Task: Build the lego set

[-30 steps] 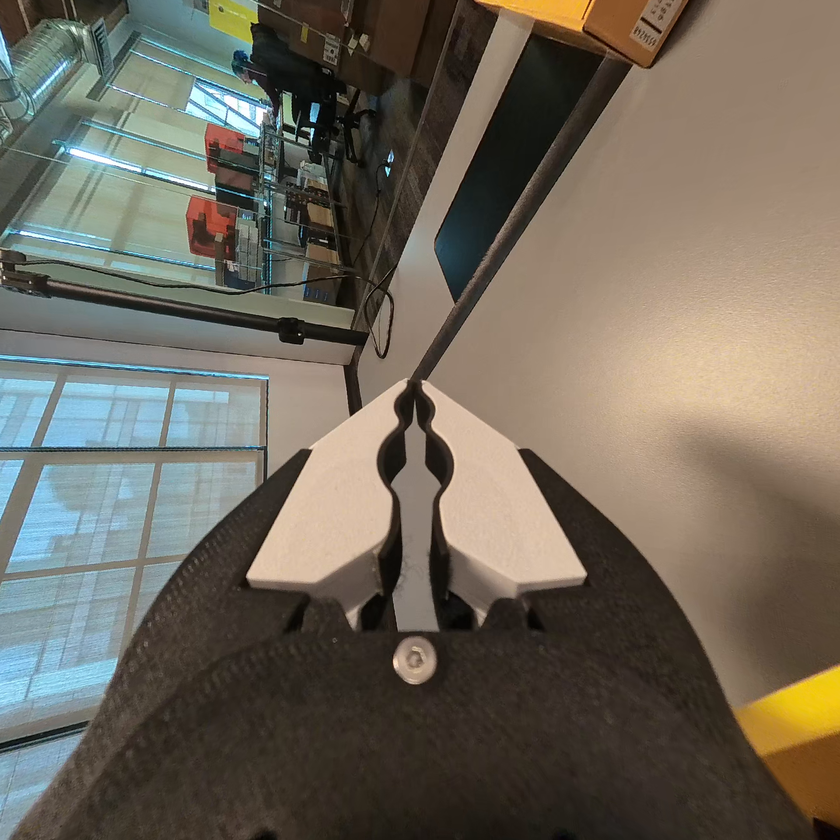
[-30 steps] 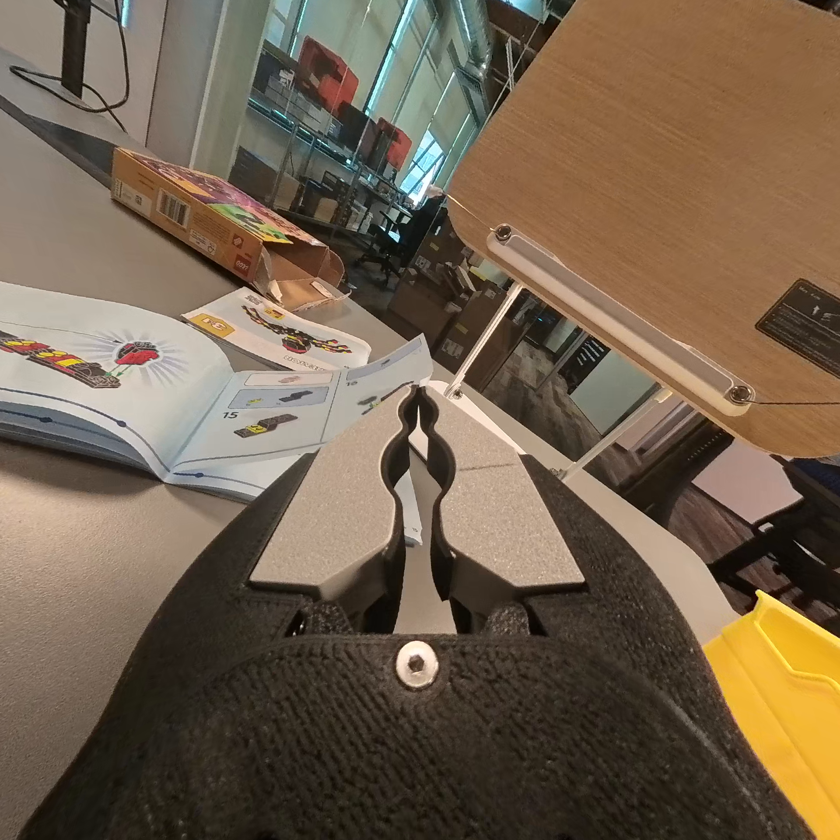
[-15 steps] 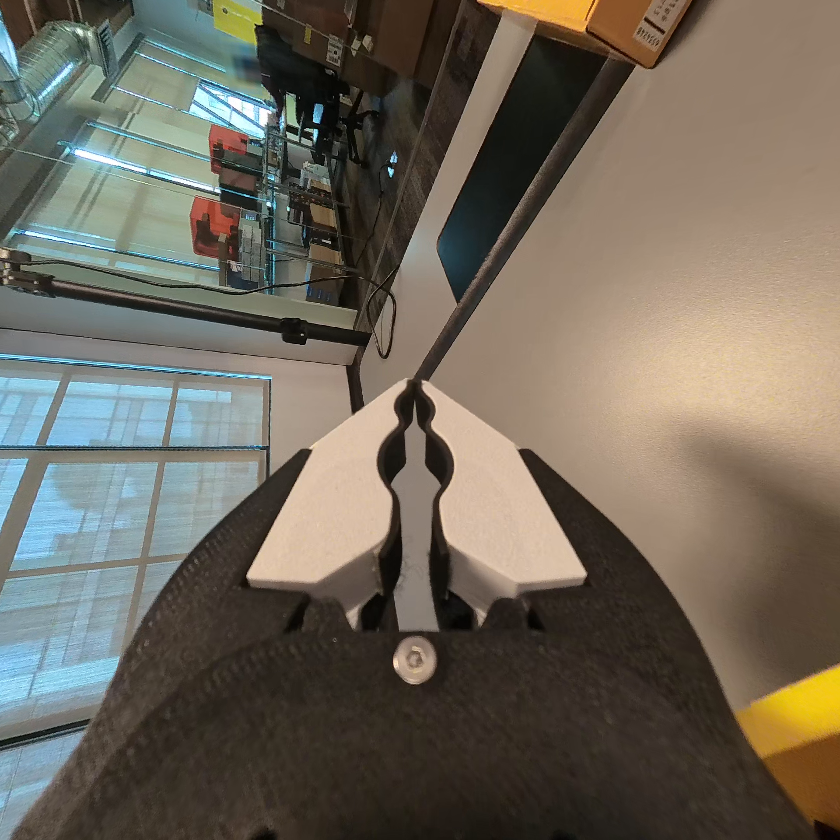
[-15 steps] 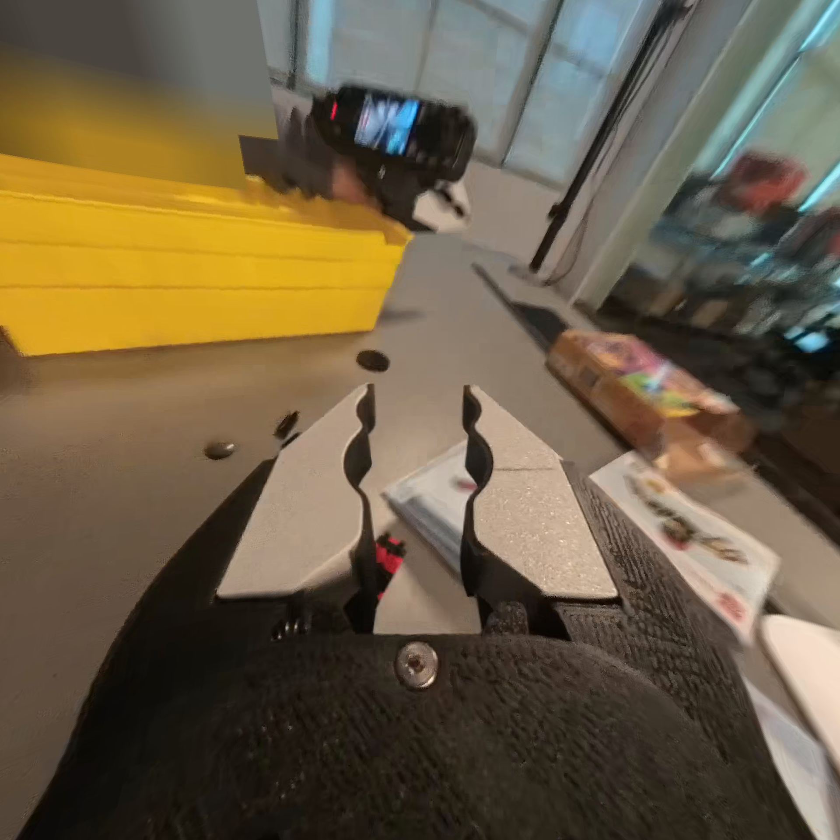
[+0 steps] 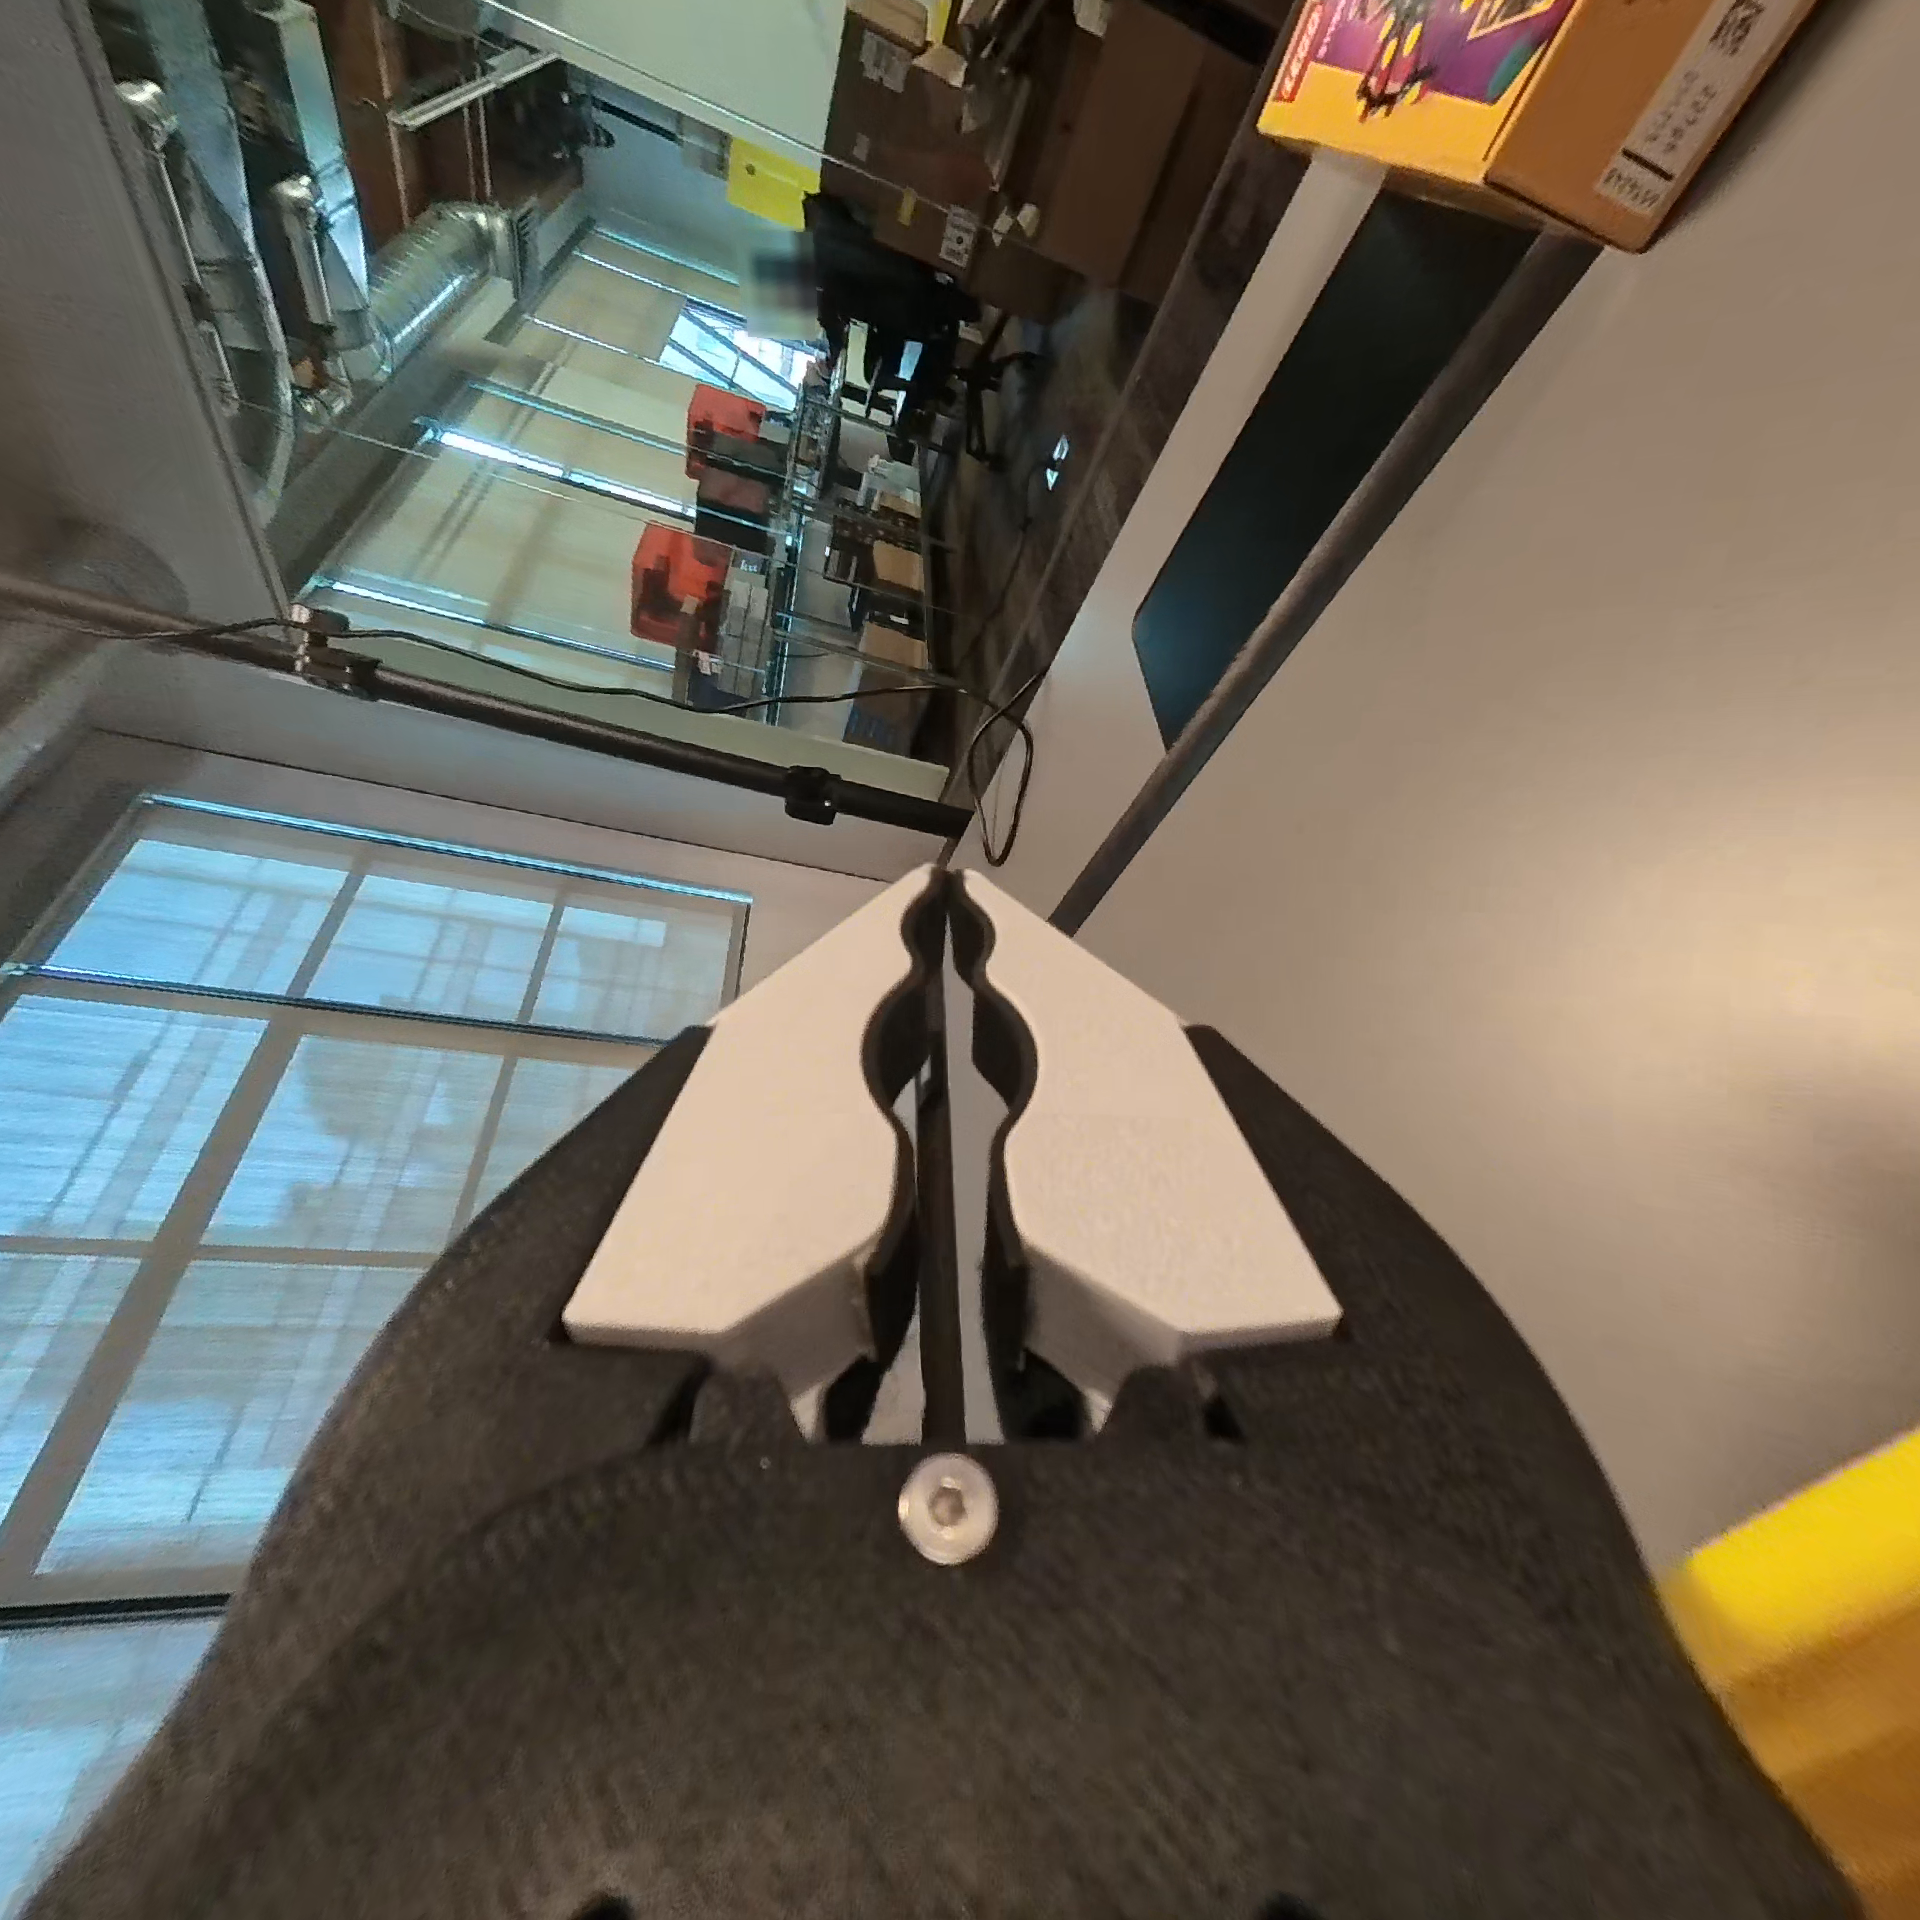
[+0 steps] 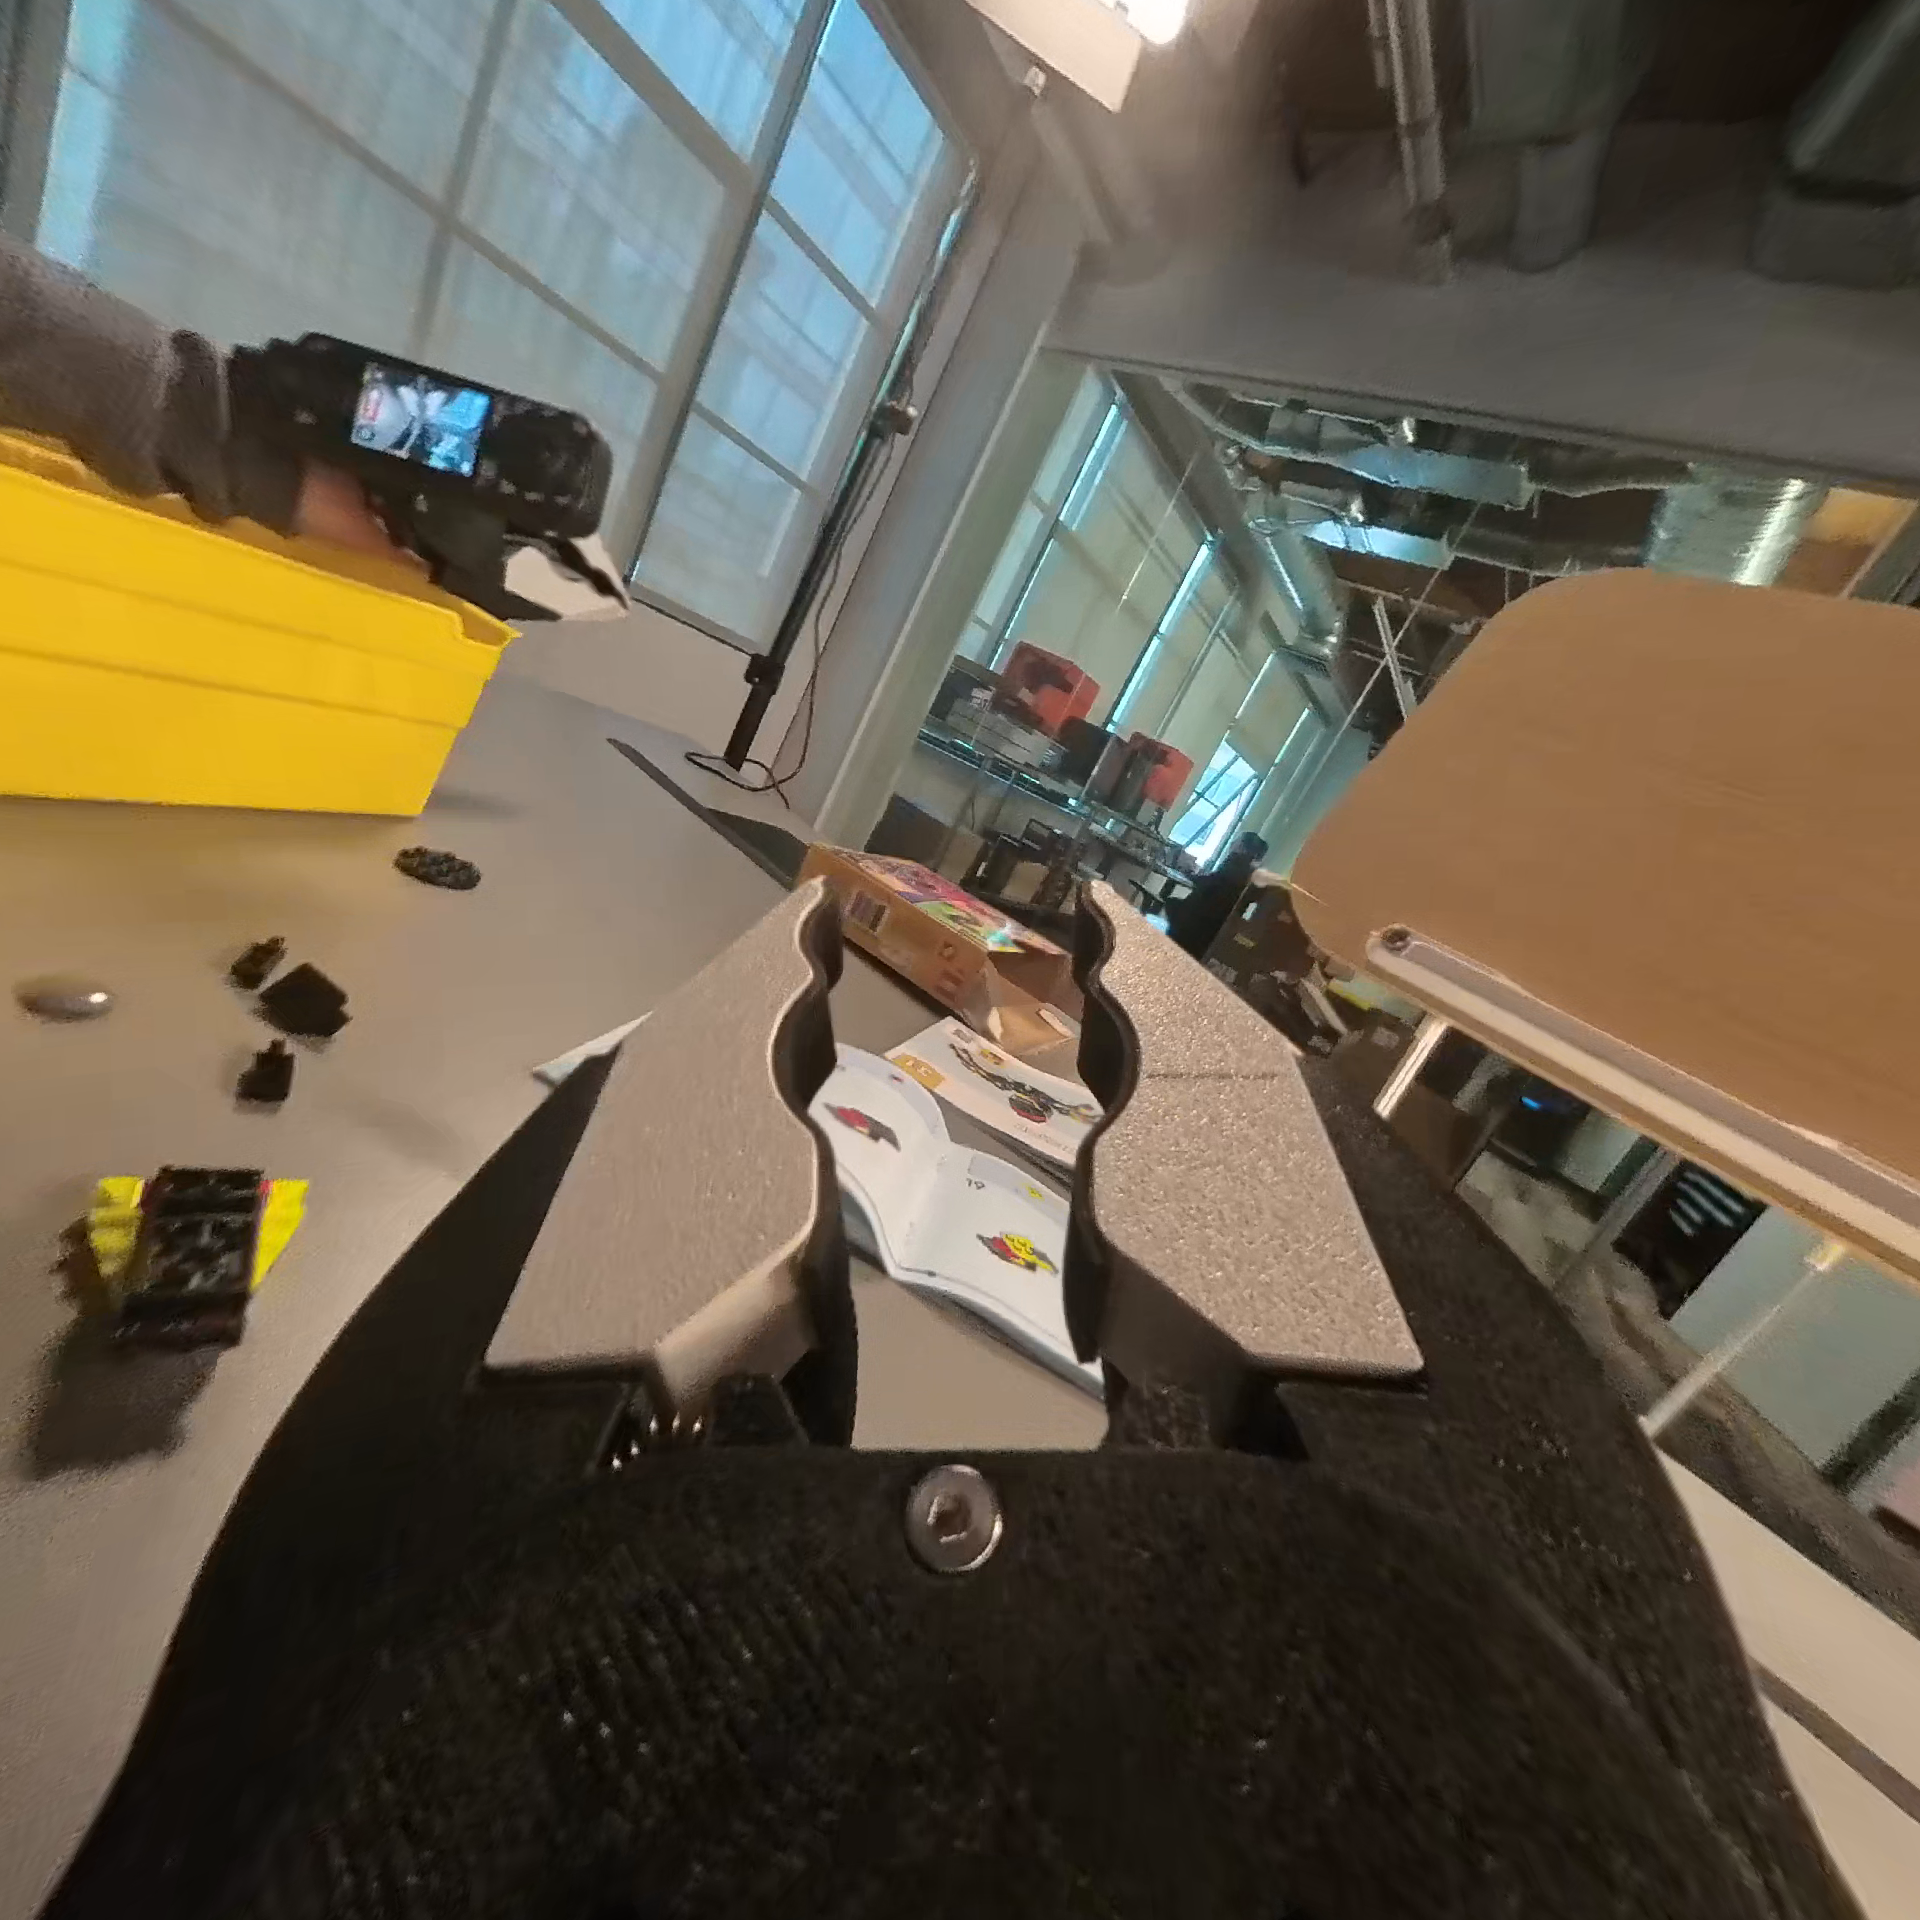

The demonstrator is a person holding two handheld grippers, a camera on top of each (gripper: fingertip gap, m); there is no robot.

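In the right wrist view my right gripper point(image 6: 951, 914) is open and empty above the grey table point(image 6: 582, 935). A partly built black and yellow lego model point(image 6: 182, 1252) lies at the left. Several loose black pieces point(image 6: 301, 1000) and a black round piece point(image 6: 436, 865) lie beyond it. An open instruction booklet point(image 6: 951, 1195) lies under the gripper. My left gripper point(image 5: 943, 883) is shut and empty, rolled on its side; it also shows far off in the right wrist view point(image 6: 566, 582), resting on the yellow bin point(image 6: 208, 675).
The lego box point(image 6: 935, 935) lies open past the booklet; it also shows in the left wrist view point(image 5: 1475, 94). A wooden chair back point(image 6: 1642, 862) stands at the right. A small grey disc point(image 6: 64, 1001) lies at the left. A black stand point(image 6: 790, 644) rises behind the table. The left gripper's tips are roughly 45 centimeters from the right gripper's. Measured from the fingertips, the small grey disc point(image 6: 64, 1001) is 20 centimeters or so from the right gripper and 35 centimeters from the left.
My right gripper has swung left then back and opened wide. The left gripper has tilted a little and stays shut.
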